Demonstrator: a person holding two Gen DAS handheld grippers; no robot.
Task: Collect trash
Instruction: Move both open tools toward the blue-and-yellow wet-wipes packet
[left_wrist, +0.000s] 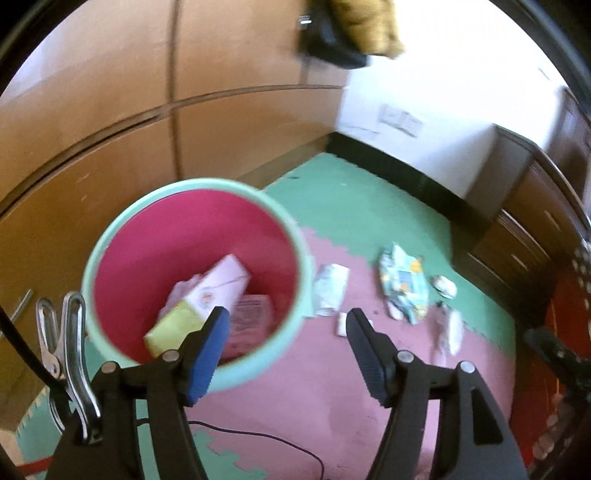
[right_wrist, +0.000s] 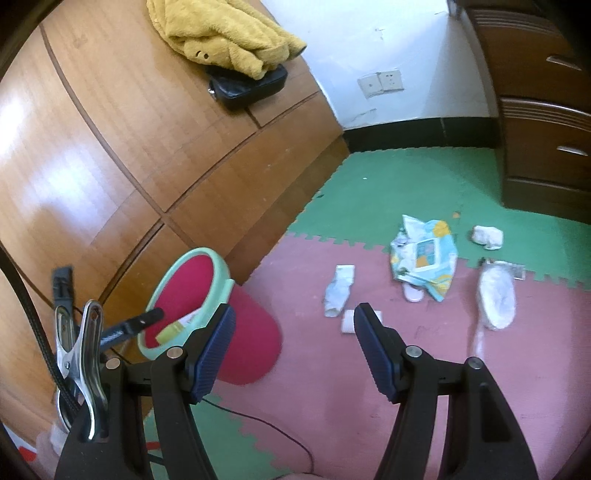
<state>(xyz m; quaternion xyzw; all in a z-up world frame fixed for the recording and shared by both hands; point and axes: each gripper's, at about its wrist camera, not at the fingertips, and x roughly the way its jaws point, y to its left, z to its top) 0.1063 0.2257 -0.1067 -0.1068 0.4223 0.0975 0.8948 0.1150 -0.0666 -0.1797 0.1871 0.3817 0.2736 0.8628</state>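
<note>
Left tongs (left_wrist: 288, 325): jaws spread wide with nothing between the pads; they hang over the near rim of the bin.
Right tongs (right_wrist: 295, 325): jaws wide apart and empty, pointing down at the pink floor mat (right_wrist: 332, 387).
Bin (left_wrist: 110, 240): just ahead of the left tongs and a little to their left; pale green rim, red inside, standing upright. From the right tongs it sits to the left, with one finger of the left tongs reaching over its mouth.
Bin contents: a pale pink and yellow carton (left_wrist: 207, 291) lies slanted inside, with a pink printed packet (left_wrist: 251, 314) under it.
Small white scrap (right_wrist: 347, 321): on the pink mat just beyond the tips of the right tongs, beside the right finger.
Crumpled white wrapper (right_wrist: 340, 290): a bit farther ahead, just beyond the small scrap.
Blue and yellow printed bag (right_wrist: 424, 254): farther on and to the right, crumpled, lying across the seam where pink mat meets green mat (right_wrist: 406, 177).
Pink piece (right_wrist: 413, 293): sticks out from under the near edge of the printed bag; what it is cannot be told.
White plastic bag (right_wrist: 496, 295): right of the printed bag, on the pink mat.
White wad (right_wrist: 487, 236): beyond the white plastic bag, on the green mat.
Wooden cabinet (right_wrist: 110, 147): behind the bin, to the left of both tongs.
Yellow cloth (right_wrist: 221, 33): far off against the cabinet, draped over a black pouch (right_wrist: 251, 86).
Dark drawers (right_wrist: 546, 129): far right.
</note>
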